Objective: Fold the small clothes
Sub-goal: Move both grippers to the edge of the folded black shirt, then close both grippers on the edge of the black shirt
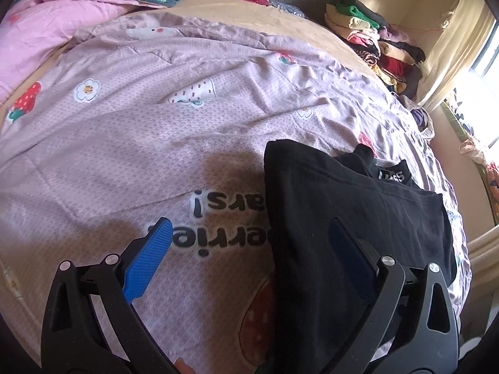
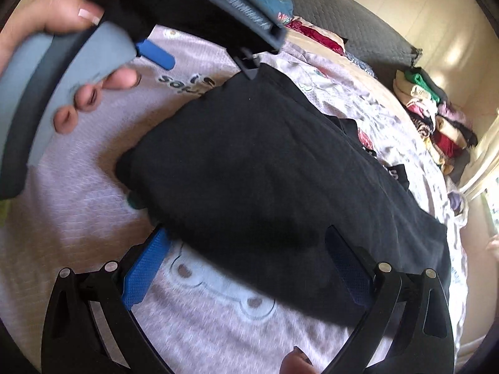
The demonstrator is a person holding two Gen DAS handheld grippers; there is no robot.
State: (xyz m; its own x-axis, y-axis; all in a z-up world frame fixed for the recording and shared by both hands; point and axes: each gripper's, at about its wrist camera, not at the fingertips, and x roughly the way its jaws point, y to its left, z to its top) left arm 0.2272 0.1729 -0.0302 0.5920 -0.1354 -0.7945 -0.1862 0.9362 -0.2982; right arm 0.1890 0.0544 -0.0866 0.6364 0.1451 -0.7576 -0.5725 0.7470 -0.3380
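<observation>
Two sets of blue-padded fingers, both spread wide and closed on nothing. Found the left gripper (image 1: 249, 222) low over the bed, one finger above the lilac printed quilt cover (image 1: 156, 143), the other above the black soft-cloth garment (image 1: 343, 193), so straddled that garment's near-left edge. Found the right gripper (image 2: 246, 231) likewise astride the near hem of the same black cloth (image 2: 265, 162), with the quilt's pale bear print below its left finger.

Saw the garment lying flat on the quilt, seemingly doubled over already, a white-lettered band showing at its far side. Could not tell the exact number of layers.

Judged the step in hand to be a fresh grasp for the next fold. Best done thus:
- lowered each pad until it reached under every layer at the edge, without pinching the quilt cover beneath;
- closed both grips level with each other, well apart along the edge;
- lifted only slightly and carried the edge across evenly, so as to keep the layers from sliding.

Farther off, noted a pink blanket (image 1: 46, 31) at the head of the bed and a stack of folded clothes (image 1: 374, 40) by the wall, a likely place for the finished piece.
</observation>
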